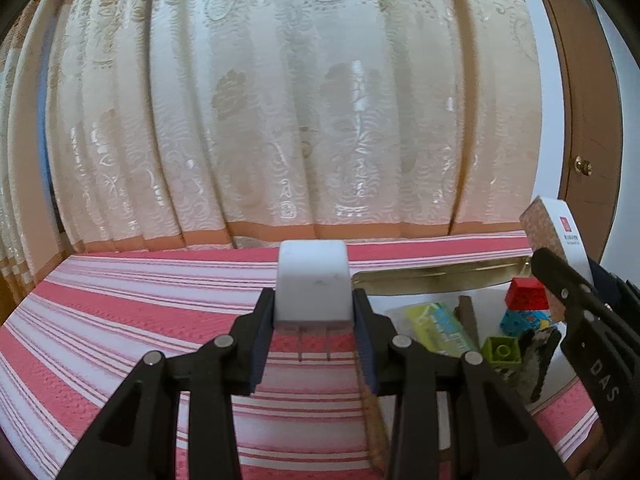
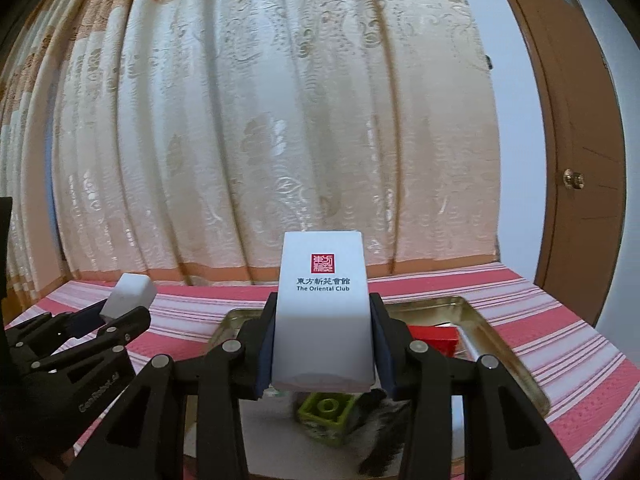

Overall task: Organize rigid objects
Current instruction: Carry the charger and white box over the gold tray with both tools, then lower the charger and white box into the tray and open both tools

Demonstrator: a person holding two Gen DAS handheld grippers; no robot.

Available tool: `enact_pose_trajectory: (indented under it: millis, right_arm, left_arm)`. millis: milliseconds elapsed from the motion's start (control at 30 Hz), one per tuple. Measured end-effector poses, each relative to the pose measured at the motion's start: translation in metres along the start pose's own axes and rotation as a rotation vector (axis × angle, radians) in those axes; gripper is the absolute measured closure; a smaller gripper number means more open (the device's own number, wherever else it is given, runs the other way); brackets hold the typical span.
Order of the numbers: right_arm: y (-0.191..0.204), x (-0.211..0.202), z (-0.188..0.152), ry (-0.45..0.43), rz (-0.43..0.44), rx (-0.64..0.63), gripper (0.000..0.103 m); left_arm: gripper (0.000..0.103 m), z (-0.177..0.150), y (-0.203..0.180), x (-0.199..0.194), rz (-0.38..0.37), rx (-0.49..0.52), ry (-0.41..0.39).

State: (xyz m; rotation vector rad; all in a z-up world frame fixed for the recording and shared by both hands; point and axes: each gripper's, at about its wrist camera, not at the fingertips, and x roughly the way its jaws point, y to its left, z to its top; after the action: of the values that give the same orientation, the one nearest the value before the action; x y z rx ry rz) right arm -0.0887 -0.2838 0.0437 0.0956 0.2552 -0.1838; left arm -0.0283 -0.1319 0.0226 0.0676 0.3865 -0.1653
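Note:
My left gripper (image 1: 313,312) is shut on a white plug adapter (image 1: 313,280), whose two metal prongs point back toward the camera, above the pink striped cloth. My right gripper (image 2: 323,340) is shut on a white box (image 2: 322,308) printed with a red seal and "The Oriental Club", held over the metal tray (image 2: 504,356). The right wrist view shows the left gripper (image 2: 116,312) and its adapter (image 2: 128,294) at the left. In the left wrist view the box (image 1: 556,228) and the right gripper (image 1: 560,276) stand at the right edge.
The tray (image 1: 432,276) holds a red brick (image 1: 526,293), a blue brick (image 1: 524,320), a green brick (image 1: 502,352), a yellow-green packet (image 1: 440,326) and a dark fluffy item (image 1: 536,364). A curtain hangs behind the table; a brown door (image 2: 576,160) stands at the right.

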Motion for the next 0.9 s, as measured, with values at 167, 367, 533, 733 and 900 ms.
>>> enact_pose_trajectory:
  millis: [167, 367, 533, 733, 900]
  right_arm:
    - [-0.016, 0.003, 0.002, -0.002, -0.029, 0.006, 0.059]
    - [-0.032, 0.008, 0.005, 0.005, -0.054, 0.013, 0.059]
    - [-0.044, 0.012, 0.006, 0.009, -0.081, 0.007, 0.059]
    - [-0.065, 0.021, 0.007, 0.031, -0.127, 0.001, 0.059]
    - [-0.076, 0.03, 0.006, 0.06, -0.147, -0.002, 0.059]
  left_arm:
    - [0.066, 0.003, -0.016, 0.003, -0.02, 0.015, -0.009]
    - [0.066, 0.006, -0.036, 0.008, -0.045, 0.035, -0.007]
    - [0.066, 0.009, -0.049, 0.013, -0.069, 0.039, -0.001]
    - [0.066, 0.008, -0.065, 0.021, -0.088, 0.05, 0.01]
    - [0.066, 0.006, -0.078, 0.028, -0.102, 0.058, 0.023]
